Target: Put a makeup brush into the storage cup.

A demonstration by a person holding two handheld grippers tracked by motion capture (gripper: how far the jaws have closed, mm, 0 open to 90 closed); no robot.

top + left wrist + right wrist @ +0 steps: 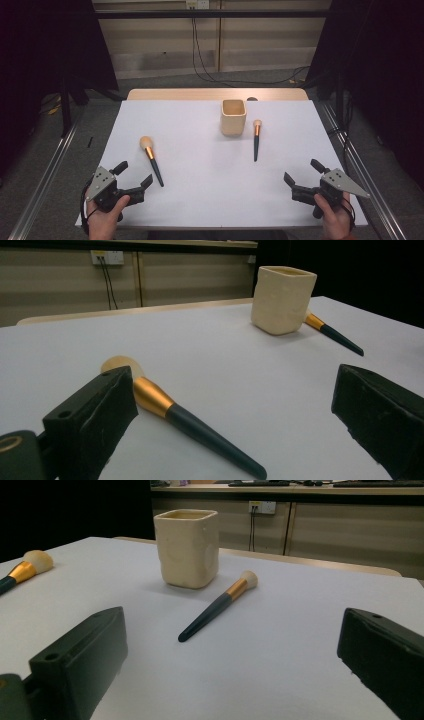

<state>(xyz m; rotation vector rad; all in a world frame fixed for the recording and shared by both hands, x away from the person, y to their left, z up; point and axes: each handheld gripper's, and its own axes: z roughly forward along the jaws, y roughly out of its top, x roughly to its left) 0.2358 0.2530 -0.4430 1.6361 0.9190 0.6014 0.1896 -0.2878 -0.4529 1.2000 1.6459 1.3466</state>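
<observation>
Two makeup brushes lie flat on the white table (pixel 200 200), apart from each other, with a cream square cup (pixel 233 117) standing upright near the far edge. The larger brush (pixel 151 160) rests toward the near left corner, its fluffy head pointing away and its dark handle tip just beside the left tongs (pixel 134 175). The slimmer brush (pixel 256 140) lies just right of the cup, head toward the far edge.

Both tongs sit low at the near edge, released, with jaws spread wide and nothing between them. The right tongs (pixel 302 172) are well apart from the slim brush.

I'd judge these brushes light and stiff along the handle, with soft bristles that would splay if squeezed. The tapered dark handle looks smooth and may slip or roll, so the best hold seems to be across the thicker part just behind the gold ferrule, pinching from the sides. The cup looks light enough to tip if knocked.
</observation>
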